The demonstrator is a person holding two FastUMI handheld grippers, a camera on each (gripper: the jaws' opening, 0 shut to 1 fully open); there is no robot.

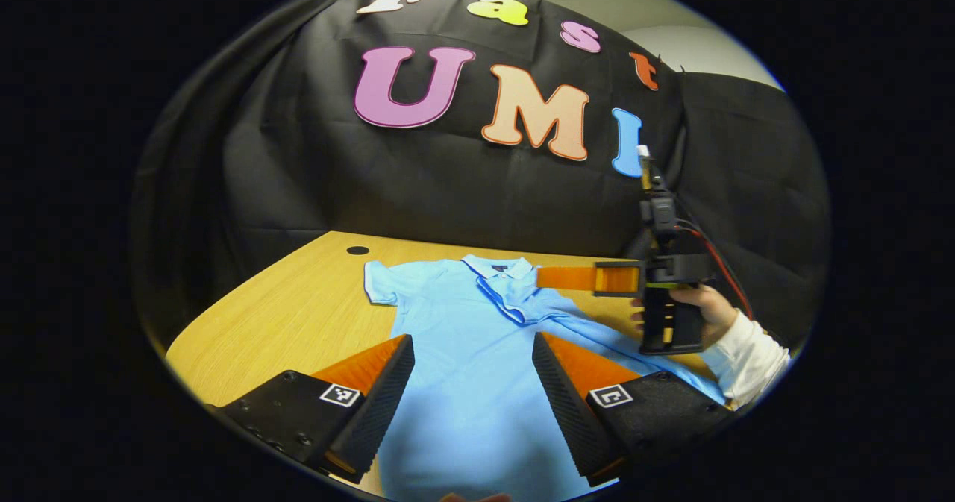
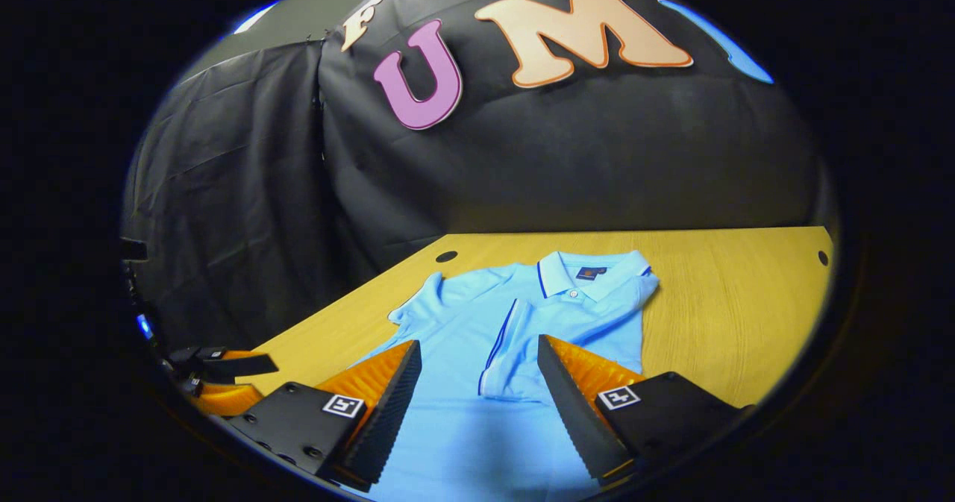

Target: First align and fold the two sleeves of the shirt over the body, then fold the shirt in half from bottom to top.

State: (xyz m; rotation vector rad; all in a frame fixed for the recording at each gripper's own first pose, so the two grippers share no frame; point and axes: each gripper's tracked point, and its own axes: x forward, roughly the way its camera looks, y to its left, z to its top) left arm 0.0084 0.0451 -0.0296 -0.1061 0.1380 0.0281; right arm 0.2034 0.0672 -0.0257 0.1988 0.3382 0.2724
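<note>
Left gripper view first: saw the left gripper [image 1: 473, 383] low over the near part of the light blue shirt [image 1: 462, 353], fingers spread wide apart and grasping nothing. Found the shirt lying flat on the wooden table [image 1: 298, 315], collar at the far end, left sleeve [image 1: 380, 282] still spread outward. Farther right, noted the right gripper [image 1: 552, 277] held in a hand [image 1: 709, 312] above the collar area; could not tell its fingers' state from there. Right gripper view: showed those fingers released and well apart, right sleeve [image 2: 515, 353] already folded over the body. Judged the sleeve step half done; next would call for pinching the left sleeve's edge and carrying it inward to match. Plenty of bare table to left, right and far side; near edge hidden.
</note>
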